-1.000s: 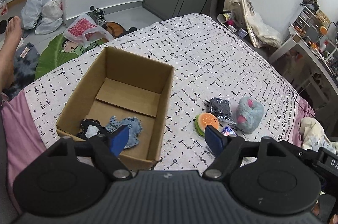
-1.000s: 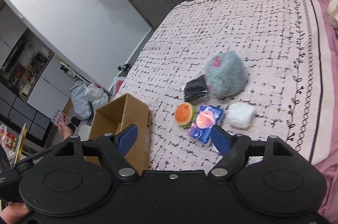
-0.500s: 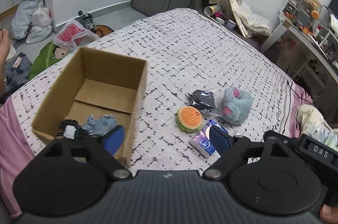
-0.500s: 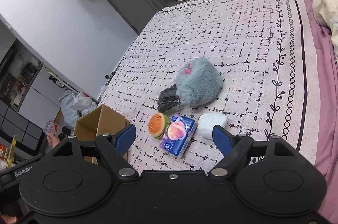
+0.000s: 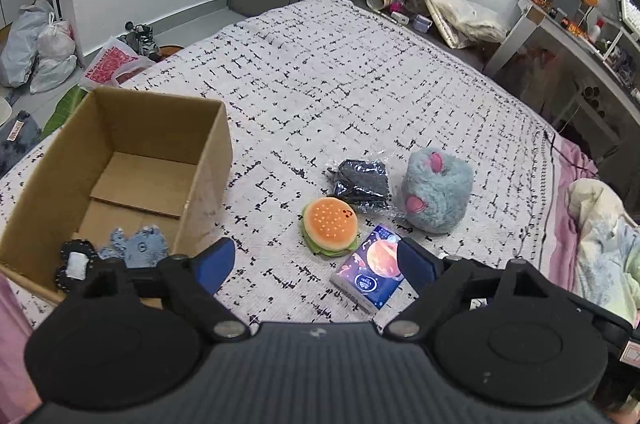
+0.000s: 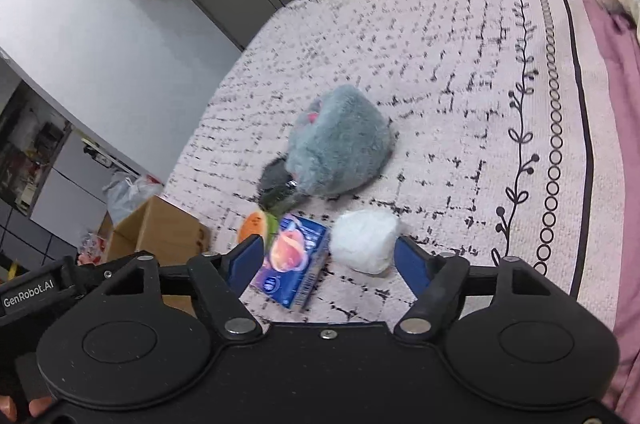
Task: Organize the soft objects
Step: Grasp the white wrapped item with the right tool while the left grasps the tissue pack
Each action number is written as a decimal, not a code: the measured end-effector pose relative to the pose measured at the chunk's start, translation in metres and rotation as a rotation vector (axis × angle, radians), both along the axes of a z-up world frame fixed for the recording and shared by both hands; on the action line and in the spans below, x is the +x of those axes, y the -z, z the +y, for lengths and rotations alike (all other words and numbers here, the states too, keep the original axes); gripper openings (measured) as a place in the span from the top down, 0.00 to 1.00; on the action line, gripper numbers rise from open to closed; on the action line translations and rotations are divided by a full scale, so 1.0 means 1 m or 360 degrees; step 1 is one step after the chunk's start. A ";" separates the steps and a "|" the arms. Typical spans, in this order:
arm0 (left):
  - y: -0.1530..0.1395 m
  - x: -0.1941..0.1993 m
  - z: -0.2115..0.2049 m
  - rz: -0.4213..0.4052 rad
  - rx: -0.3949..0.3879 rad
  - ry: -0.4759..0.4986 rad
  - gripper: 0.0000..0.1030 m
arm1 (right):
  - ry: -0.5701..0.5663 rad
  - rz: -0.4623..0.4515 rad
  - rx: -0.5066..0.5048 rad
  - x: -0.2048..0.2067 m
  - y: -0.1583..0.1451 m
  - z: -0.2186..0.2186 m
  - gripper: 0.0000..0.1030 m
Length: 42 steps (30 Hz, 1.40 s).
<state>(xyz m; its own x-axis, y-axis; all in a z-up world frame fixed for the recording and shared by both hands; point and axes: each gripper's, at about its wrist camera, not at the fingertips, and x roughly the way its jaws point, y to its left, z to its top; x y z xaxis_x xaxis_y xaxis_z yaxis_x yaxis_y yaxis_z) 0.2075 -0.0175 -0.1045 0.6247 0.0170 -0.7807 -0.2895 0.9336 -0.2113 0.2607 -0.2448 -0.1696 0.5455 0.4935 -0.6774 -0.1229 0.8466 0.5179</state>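
Note:
A cardboard box (image 5: 208, 152) stands on the bed at the left and holds a blue knitted piece (image 5: 138, 246) and a black-and-white one (image 5: 74, 260). On the bedspread lie a burger plush (image 5: 330, 226), a blue tissue pack (image 5: 374, 272), a black bag in clear wrap (image 5: 360, 180) and a grey-blue fluffy plush (image 5: 436, 194). My left gripper (image 5: 316, 262) is open and empty above the burger and the pack. My right gripper (image 6: 330, 258) is open and empty, just above the tissue pack (image 6: 290, 258) and a white soft lump (image 6: 366, 240); the fluffy plush (image 6: 340, 152) lies beyond.
The patterned bedspread (image 5: 340, 64) stretches far behind the toys. Floor clutter with bags (image 5: 36, 44) lies beyond the bed's left edge. A desk with shelves (image 5: 572, 24) stands at the right. Bunched bedding (image 5: 604, 236) lies at the right edge.
Both grippers have swung right, away from the box, and come closer to the toys. The box has slid left in both views. Both stay open.

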 end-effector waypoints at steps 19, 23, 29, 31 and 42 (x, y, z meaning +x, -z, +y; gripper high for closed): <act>0.065 0.036 -0.011 0.0056 -0.0100 -0.0022 0.16 | -0.0100 -0.0001 -0.0130 0.026 0.034 0.013 0.58; 0.073 0.040 -0.021 0.0051 -0.0113 0.0030 0.16 | 0.0000 -0.0073 -0.0237 0.026 0.031 0.005 0.59; 0.079 0.042 -0.038 0.0070 -0.0003 0.0169 0.16 | 0.0056 -0.0046 -0.0175 0.028 0.035 -0.009 0.59; 0.080 0.044 -0.042 0.0074 0.0004 0.0219 0.16 | 0.0061 -0.0039 -0.0161 0.029 0.036 -0.010 0.59; 0.091 0.057 -0.059 0.0087 0.0184 0.0330 0.16 | 0.0078 -0.0033 -0.0129 0.027 0.036 -0.015 0.58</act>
<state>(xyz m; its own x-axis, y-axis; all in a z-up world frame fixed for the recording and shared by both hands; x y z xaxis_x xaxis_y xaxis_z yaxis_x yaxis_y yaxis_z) 0.2646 -0.0766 -0.1951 0.5808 -0.0158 -0.8139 -0.0971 0.9913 -0.0885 0.2874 -0.2593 -0.2052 0.5820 0.4098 -0.7024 -0.0903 0.8910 0.4449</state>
